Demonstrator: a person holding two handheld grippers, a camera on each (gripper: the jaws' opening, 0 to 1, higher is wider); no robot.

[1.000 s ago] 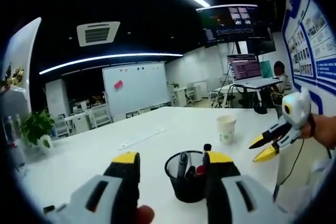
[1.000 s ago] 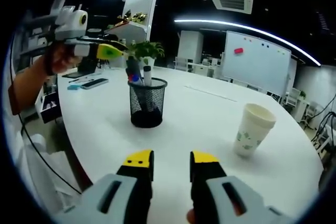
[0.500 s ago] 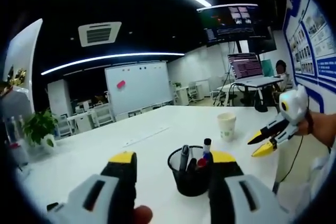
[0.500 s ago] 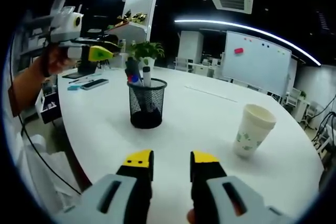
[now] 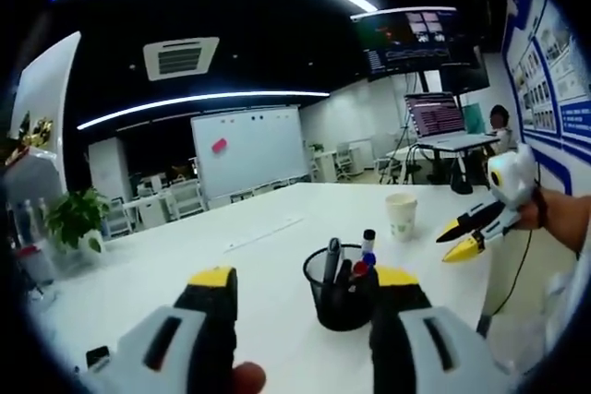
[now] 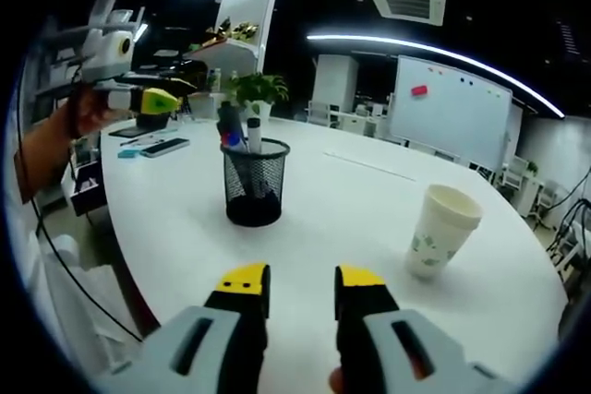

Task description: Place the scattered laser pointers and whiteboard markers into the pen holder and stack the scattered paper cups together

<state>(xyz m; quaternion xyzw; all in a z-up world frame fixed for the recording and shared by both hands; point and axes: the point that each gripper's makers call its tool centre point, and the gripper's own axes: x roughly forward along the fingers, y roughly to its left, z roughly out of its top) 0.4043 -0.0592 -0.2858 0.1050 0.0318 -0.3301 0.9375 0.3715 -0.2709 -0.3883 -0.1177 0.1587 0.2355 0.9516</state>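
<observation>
Left hand-held gripper (image 6: 148, 99) farther from pen holder (image 6: 251, 182) — jaws wide, empty — broad white table (image 6: 351, 200), whiteboard (image 6: 452, 108) behind.

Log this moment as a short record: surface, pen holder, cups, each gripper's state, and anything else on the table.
surface: white table
pen holder: black mesh pen holder, upright, with markers standing in it
cups: paper cup stack, upright, apart from the pen holder
left gripper: empty, raised beside the pen holder; open in its own view
right gripper: open, empty, above the table
other: potted plant and dark flat devices at the far edge
</observation>
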